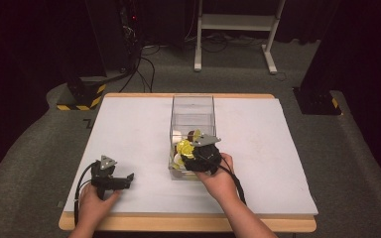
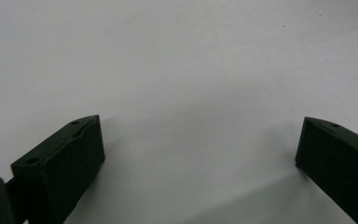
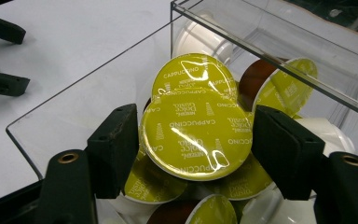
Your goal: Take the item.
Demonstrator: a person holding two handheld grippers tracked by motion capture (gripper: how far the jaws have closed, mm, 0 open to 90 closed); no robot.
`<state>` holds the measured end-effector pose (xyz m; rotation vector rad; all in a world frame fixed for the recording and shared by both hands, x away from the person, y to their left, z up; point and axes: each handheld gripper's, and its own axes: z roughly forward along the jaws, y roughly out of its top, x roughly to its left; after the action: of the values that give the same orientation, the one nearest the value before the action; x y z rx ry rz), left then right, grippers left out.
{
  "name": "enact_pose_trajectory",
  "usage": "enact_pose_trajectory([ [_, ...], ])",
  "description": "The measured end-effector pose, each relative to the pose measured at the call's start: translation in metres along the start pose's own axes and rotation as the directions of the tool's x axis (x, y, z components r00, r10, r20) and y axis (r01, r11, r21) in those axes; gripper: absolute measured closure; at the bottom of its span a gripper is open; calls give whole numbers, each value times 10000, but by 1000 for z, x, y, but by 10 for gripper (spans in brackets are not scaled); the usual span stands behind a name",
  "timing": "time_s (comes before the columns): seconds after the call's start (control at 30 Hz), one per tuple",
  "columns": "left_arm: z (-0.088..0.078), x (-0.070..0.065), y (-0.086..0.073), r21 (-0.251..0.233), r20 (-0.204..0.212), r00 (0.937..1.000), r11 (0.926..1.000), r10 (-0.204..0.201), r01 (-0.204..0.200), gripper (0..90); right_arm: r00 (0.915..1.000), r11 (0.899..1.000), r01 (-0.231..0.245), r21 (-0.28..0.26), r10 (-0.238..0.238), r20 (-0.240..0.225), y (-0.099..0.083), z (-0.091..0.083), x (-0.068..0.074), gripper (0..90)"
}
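A clear plastic box stands mid-table, its near end heaped with coffee capsules. My right gripper dips into that end. In the right gripper view its jaws press on both sides of a capsule with a yellow-green "Cappuccino" lid, so the right gripper is shut on it. Under and behind it lie more yellow-lidded capsules, a brown one and a white one. My left gripper rests low at the table's front left, and the left gripper stands open over bare white tabletop.
The white tabletop has a wooden front edge. The box's far half holds no capsules. On the floor behind the table stand a white metal frame and a yellow-black striped base.
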<state>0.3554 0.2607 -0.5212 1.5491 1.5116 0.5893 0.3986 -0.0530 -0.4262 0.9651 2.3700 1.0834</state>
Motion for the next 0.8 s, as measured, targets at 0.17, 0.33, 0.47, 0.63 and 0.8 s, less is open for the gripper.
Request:
enact_pose_trajectory([
  [0.17,0,0,0,7,-1,10000,10000,11,-11,12,10000,9999,44,166,-43,-33,0,1,0,358],
  [0.33,0,0,0,-1,0,10000,10000,1,-1,12,10000,9998,22,200,-21,-82,1,1,-1,371],
  [0.47,0,0,0,-4,0,10000,10000,-6,6,12,10000,10000,-3,83,4,-97,0,0,0,373],
  [0.63,0,0,0,-4,2,10000,10000,5,-5,12,10000,9999,49,-118,-49,-57,0,-3,0,373],
  [0.8,0,0,0,1,1,10000,10000,8,-8,12,10000,9993,81,-376,-82,-26,-2,-7,0,374],
])
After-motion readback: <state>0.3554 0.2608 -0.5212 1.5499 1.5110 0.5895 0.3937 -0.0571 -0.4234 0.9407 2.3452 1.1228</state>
